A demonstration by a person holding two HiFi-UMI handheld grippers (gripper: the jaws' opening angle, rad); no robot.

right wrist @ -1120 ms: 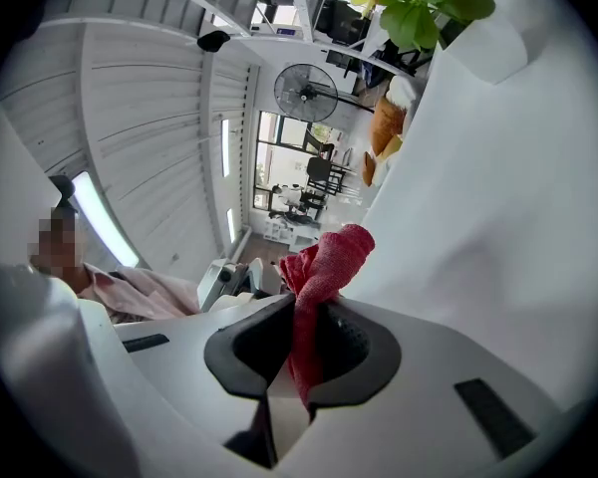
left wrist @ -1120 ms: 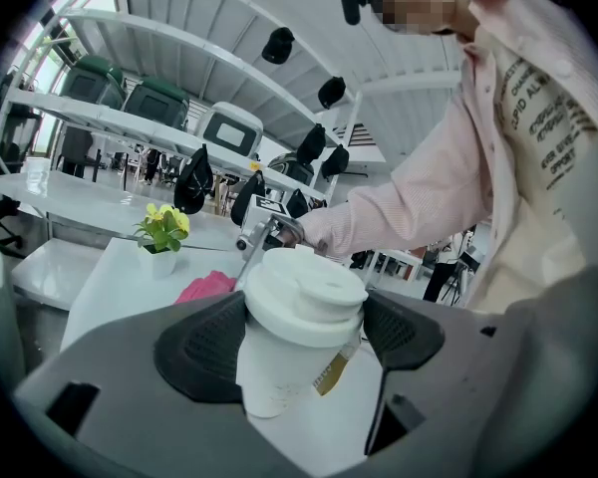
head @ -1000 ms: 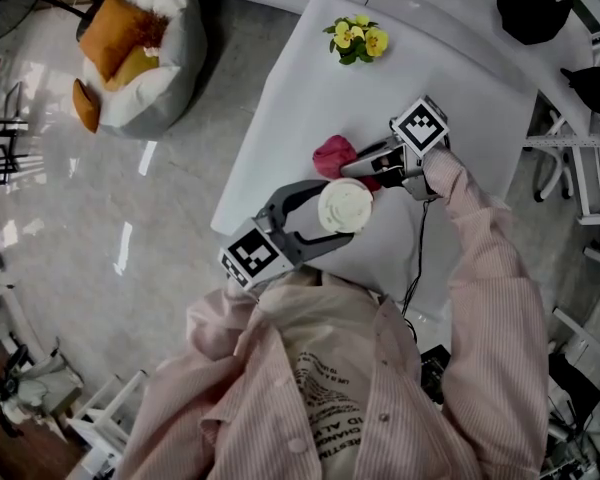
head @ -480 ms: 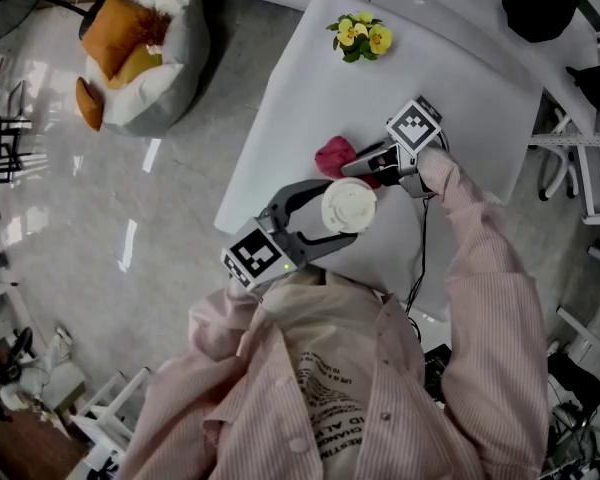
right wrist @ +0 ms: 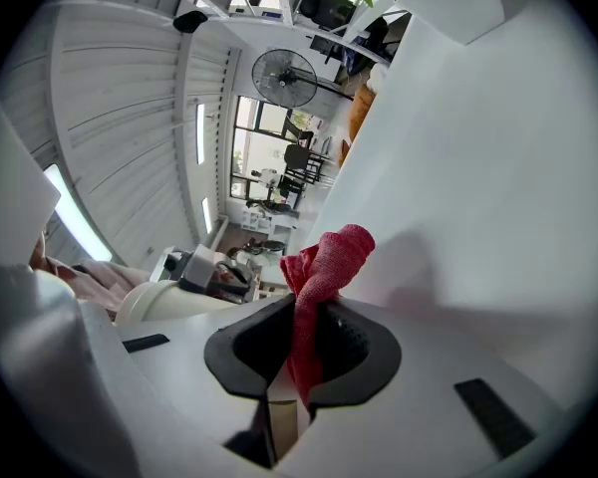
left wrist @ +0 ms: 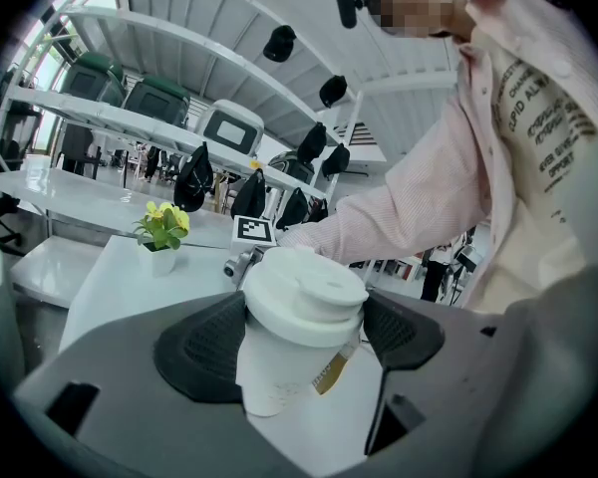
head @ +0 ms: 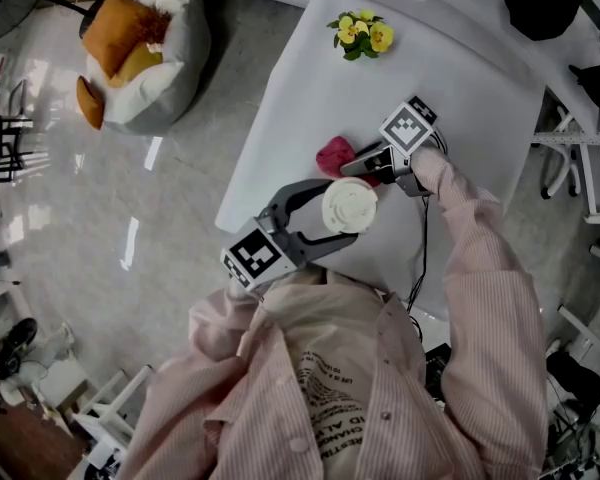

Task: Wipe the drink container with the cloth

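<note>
My shirt (head: 480,298): pale pink, fine stripes, long sleeves, print on chest. My left gripper (head: 347,206) and right gripper (head: 352,168): grey, black ribbed pads (left wrist: 204,347), black-and-white marker cubes (head: 407,128); black cable (head: 421,248) on right.

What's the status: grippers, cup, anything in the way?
Left gripper shut on white lidded cup, upright. Right gripper shut on red cloth, beside cup, contact unclear. Flower pot far off, no obstruction.

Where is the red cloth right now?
In the head view, the red cloth is pinched in the right gripper over the white table, just beyond the lidded cup.
</note>
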